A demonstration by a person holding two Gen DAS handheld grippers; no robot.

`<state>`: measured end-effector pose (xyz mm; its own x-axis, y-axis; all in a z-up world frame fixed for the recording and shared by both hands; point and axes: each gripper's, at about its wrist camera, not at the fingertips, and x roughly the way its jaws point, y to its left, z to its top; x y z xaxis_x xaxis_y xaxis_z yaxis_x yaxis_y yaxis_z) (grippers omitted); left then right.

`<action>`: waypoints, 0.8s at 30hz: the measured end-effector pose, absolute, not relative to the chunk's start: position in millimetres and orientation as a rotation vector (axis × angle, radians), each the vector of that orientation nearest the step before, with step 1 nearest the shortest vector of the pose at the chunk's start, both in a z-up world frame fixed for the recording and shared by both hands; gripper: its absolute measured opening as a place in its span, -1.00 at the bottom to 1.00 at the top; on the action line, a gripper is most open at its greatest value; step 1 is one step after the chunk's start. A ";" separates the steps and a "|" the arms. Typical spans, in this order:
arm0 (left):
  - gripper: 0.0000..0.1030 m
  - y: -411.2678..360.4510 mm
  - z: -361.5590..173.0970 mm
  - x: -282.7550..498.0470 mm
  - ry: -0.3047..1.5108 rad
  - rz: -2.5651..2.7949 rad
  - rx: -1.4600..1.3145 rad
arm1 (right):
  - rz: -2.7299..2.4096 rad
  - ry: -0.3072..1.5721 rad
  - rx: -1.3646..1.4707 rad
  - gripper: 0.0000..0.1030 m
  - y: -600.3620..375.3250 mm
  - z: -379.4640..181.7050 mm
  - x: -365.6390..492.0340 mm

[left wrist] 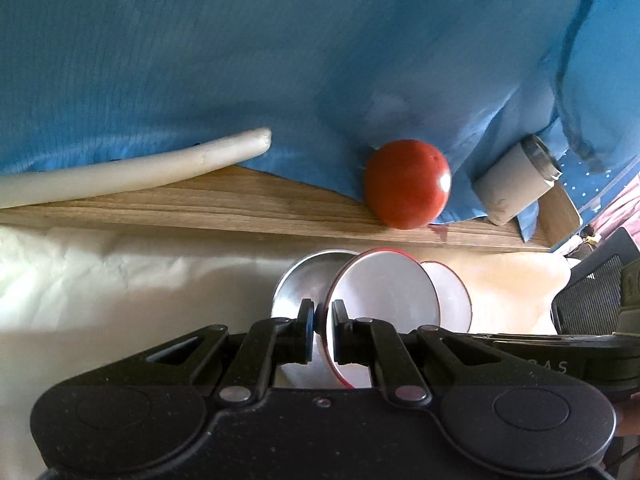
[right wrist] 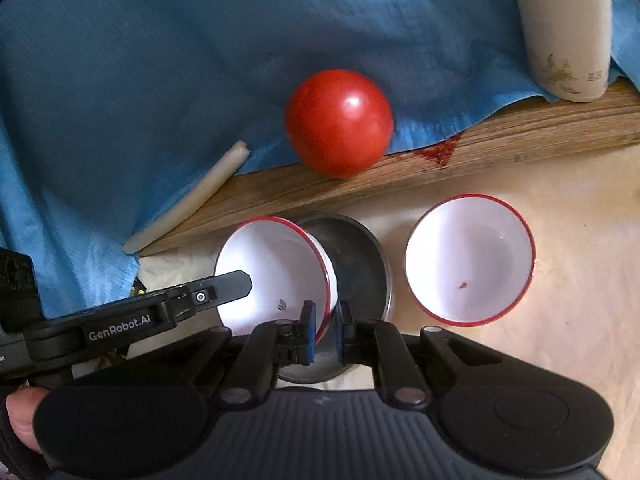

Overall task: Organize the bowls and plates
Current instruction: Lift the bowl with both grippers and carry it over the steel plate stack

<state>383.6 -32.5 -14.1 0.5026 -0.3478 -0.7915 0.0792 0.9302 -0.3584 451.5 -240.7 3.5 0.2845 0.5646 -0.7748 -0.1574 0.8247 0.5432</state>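
Straight ahead of the claw we see a round red tomato (right wrist: 339,123) resting on the edge of a crumpled blue cloth (right wrist: 140,60). Ahead and to the left lies a long pale white stick-like vegetable (right wrist: 188,200) on the same cloth. Far ahead on the right stands a cream cylindrical container with a metal top (right wrist: 566,36). A wooden board (right wrist: 500,148) lies under them, with a small red stain (right wrist: 440,152).

Two white bowls with red rims: one (right wrist: 276,272), tilted, and one (right wrist: 470,258), upright. One metal plate (right wrist: 360,264). One tomato (right wrist: 339,122). One pale stick (right wrist: 188,200). One white flask (right wrist: 564,32). One blue cloth (right wrist: 140,60). One wooden board (right wrist: 500,140).
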 end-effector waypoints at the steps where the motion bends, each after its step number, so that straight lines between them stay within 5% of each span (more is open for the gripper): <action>1: -0.84 -32.3 -16.1 385.2 1.020 -0.265 -0.291 | 0.494 1.198 0.396 -0.79 -238.6 2.4 452.1; 24: -0.83 -37.5 -46.3 404.9 1.119 -0.209 -0.274 | 0.474 1.314 0.375 -0.77 -224.6 -24.7 472.3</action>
